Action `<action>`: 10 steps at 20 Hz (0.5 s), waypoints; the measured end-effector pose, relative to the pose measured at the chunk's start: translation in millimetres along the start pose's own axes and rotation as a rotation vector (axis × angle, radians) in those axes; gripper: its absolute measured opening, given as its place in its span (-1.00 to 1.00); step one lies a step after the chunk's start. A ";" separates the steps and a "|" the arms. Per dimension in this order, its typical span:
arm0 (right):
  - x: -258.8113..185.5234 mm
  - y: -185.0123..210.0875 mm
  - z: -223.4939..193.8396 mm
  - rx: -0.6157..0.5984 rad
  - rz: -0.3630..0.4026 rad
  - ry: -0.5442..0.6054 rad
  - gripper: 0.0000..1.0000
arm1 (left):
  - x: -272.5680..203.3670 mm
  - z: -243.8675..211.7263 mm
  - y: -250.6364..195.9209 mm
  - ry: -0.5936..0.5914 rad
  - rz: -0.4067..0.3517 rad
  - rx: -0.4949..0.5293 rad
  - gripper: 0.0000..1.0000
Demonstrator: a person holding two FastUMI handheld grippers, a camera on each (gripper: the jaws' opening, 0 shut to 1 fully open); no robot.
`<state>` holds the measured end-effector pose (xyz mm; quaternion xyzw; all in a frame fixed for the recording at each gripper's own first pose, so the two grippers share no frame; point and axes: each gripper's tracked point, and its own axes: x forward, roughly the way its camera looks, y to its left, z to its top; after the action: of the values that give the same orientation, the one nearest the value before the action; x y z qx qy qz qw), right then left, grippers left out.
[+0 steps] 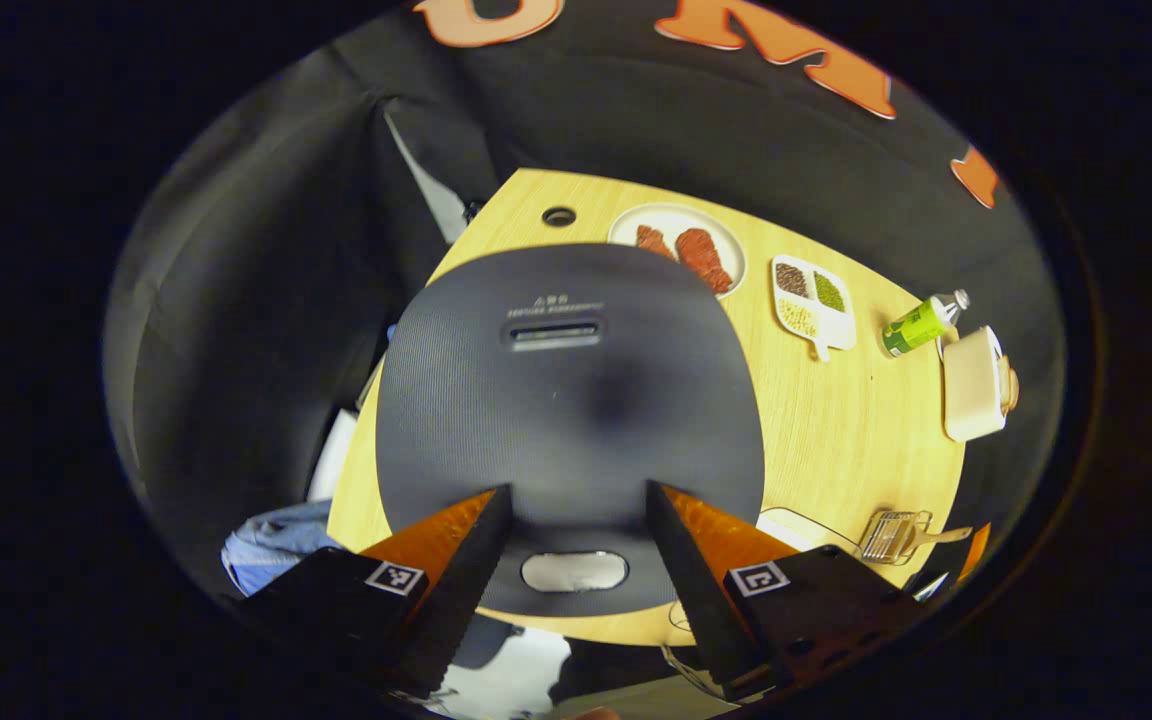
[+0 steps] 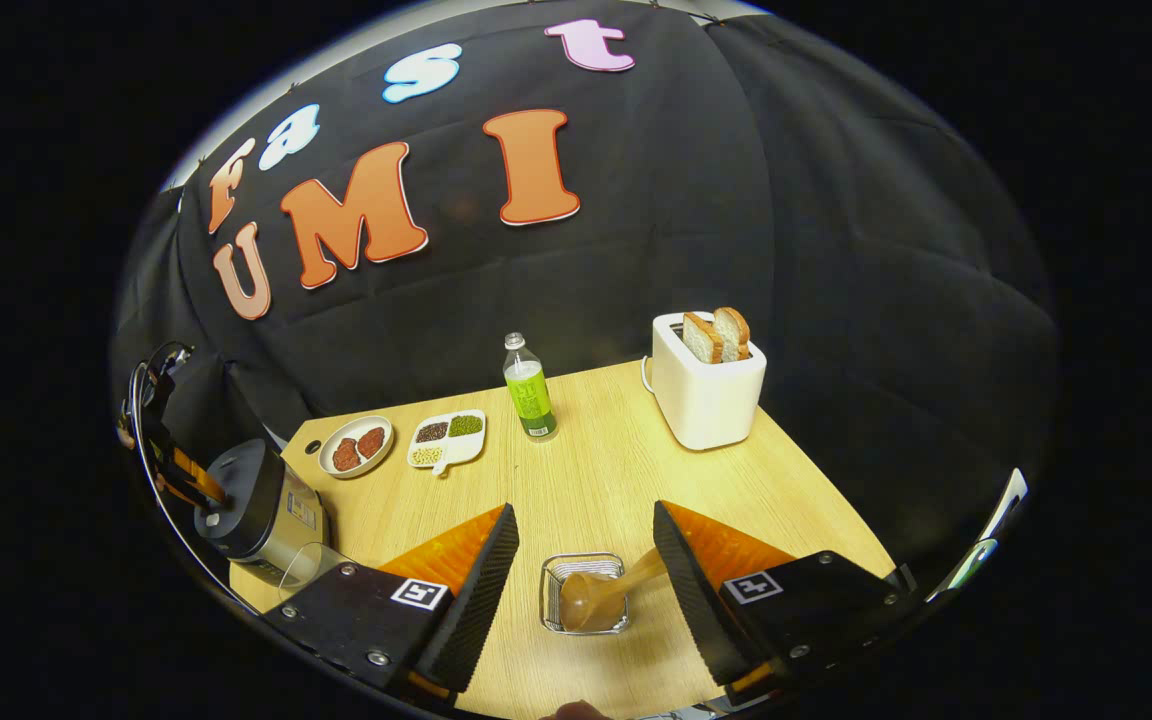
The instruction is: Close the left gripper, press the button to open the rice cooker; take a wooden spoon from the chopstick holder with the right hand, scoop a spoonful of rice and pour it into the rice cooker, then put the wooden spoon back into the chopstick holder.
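In the left gripper view the rice cooker's dark ribbed lid (image 1: 571, 400) lies right below me, seen from above. Its silver button (image 1: 574, 571) sits at the lid's near edge, between the two fingers. My left gripper (image 1: 578, 490) hovers over the lid, open wide. The wire chopstick holder (image 2: 584, 592) stands on the wooden table (image 2: 586, 470), with the wooden spoon (image 2: 586, 600) in it, handle leaning towards the right finger. My right gripper (image 2: 584, 508) is open above the holder, apart from the spoon. The rice cooker (image 2: 256, 510) shows at far left with the left gripper (image 2: 171, 455) above it.
A clear container (image 2: 311, 565) stands beside the cooker. Farther back are a plate of red pieces (image 2: 356, 445), a divided dish of grains (image 2: 446, 438), a green bottle (image 2: 529, 398) and a white toaster (image 2: 706, 395) holding bread. The table's right edge lies close to the holder (image 1: 896, 535).
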<state>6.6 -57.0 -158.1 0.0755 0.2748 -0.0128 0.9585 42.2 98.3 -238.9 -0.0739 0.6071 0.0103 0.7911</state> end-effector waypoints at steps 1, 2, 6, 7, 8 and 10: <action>-0.6 3.6 2.3 -0.005 0.005 -0.008 0.70 | 0.2 3.1 -0.3 -0.021 -0.005 0.006 0.90; -0.6 7.7 4.7 -0.009 0.015 -0.015 0.70 | -0.5 0.2 -1.2 -0.026 -0.007 0.001 0.93; -4.3 22.8 24.5 -0.044 0.048 -0.079 0.70 | 0.1 9.0 -4.3 -0.191 -0.027 0.064 0.92; -5.6 27.4 32.8 -0.056 0.057 -0.107 0.70 | 1.5 18.2 -5.7 -0.290 -0.036 0.087 0.92; -7.3 30.9 40.8 -0.067 0.063 -0.131 0.72 | -0.4 21.2 -5.8 -0.362 -0.030 0.093 0.92; -12.0 42.9 57.5 -0.090 0.081 -0.172 0.75 | -1.3 20.6 -3.3 -0.439 -0.014 0.078 0.92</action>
<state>29.5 -23.5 -97.7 0.0421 0.1884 0.0316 0.9807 62.0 97.8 -232.1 -0.0432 0.4196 -0.0029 0.9067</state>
